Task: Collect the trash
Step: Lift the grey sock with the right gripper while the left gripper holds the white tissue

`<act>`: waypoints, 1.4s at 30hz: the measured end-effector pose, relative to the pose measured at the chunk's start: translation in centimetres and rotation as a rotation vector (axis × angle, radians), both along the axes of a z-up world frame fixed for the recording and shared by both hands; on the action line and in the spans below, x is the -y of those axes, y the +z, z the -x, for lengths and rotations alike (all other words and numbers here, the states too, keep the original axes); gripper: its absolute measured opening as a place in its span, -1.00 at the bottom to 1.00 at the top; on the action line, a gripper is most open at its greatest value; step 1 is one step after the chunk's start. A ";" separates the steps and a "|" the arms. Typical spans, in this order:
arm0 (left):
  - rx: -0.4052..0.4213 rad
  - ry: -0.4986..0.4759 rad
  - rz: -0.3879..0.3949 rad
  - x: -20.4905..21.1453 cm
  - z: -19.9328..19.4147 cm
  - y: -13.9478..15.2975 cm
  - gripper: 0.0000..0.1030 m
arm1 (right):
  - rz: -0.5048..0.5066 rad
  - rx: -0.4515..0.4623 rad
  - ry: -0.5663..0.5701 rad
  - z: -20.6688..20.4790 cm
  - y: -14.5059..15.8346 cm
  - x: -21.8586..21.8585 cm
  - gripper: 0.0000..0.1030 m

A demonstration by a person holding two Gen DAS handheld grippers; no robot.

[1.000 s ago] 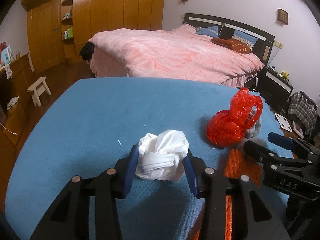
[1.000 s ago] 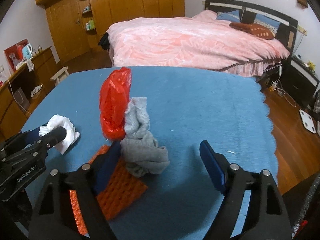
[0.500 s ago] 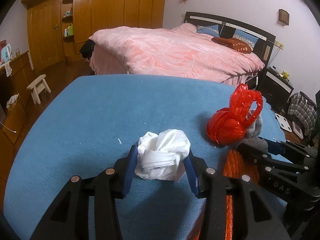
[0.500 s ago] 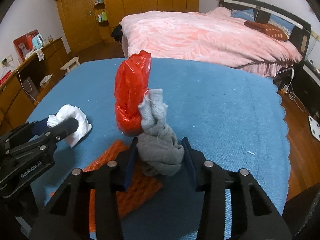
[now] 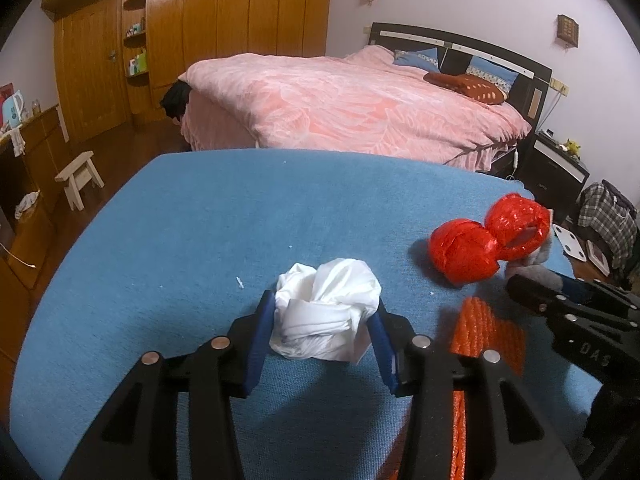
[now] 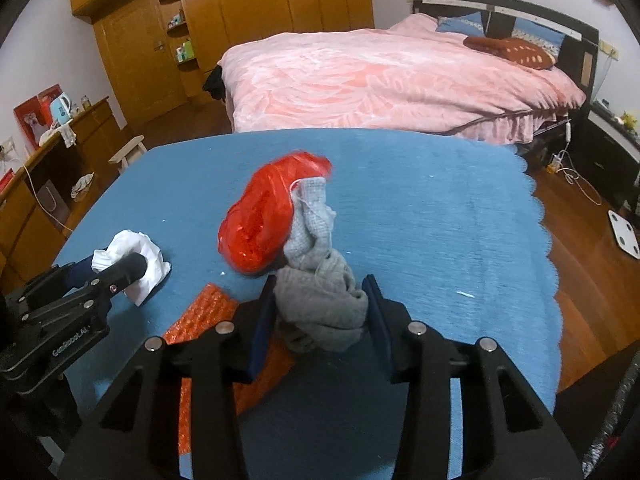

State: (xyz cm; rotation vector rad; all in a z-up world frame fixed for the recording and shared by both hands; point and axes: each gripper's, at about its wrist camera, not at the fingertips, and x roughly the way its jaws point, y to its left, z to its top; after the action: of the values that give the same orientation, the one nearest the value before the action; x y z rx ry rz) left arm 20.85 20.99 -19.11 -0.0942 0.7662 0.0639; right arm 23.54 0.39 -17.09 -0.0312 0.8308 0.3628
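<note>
The red bag (image 6: 264,220) is motion-blurred, and the orange sheet (image 6: 208,312) (perhaps bubble wrap) lies partly hidden beneath the right claw (image 6: 320,320).

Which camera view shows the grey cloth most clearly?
The right wrist view: the grey cloth sits whole between the right claw fingers. In the left wrist view only a small part shows behind the red plastic bag.

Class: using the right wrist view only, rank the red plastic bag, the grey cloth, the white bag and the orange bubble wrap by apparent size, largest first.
1. Red plastic bag and grey cloth: look alike, and the cloth is nearer, so unranked.
2. Orange bubble wrap, partly hidden by the right gripper.
3. White bag, held in the left gripper.
</note>
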 end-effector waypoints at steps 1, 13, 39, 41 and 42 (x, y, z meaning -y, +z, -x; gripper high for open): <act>0.000 0.000 -0.003 0.0 0.0 0.0 -0.12 | 0.003 -0.001 -0.004 0.0 0.1 0.2 -0.20; 0.083 -0.024 0.001 2.6 2.9 4.0 -0.15 | -0.013 0.031 -0.032 2.5 3.0 3.7 -0.20; 0.077 -0.099 0.008 5.9 8.6 5.6 -0.15 | -0.056 0.014 0.013 9.4 4.7 5.7 -0.20; 0.083 -0.106 0.013 6.2 8.8 5.9 -0.15 | -0.042 0.026 0.027 10.1 5.3 6.0 -0.20; 0.088 -0.112 0.018 6.5 9.1 6.2 -0.15 | -0.036 0.026 0.039 10.4 5.4 6.0 -0.20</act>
State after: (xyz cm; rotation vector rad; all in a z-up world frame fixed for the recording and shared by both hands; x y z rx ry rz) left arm 11.80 14.51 -12.95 -0.0711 0.6830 -0.0529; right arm 13.17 -5.65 -11.73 -0.0187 0.7987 0.4134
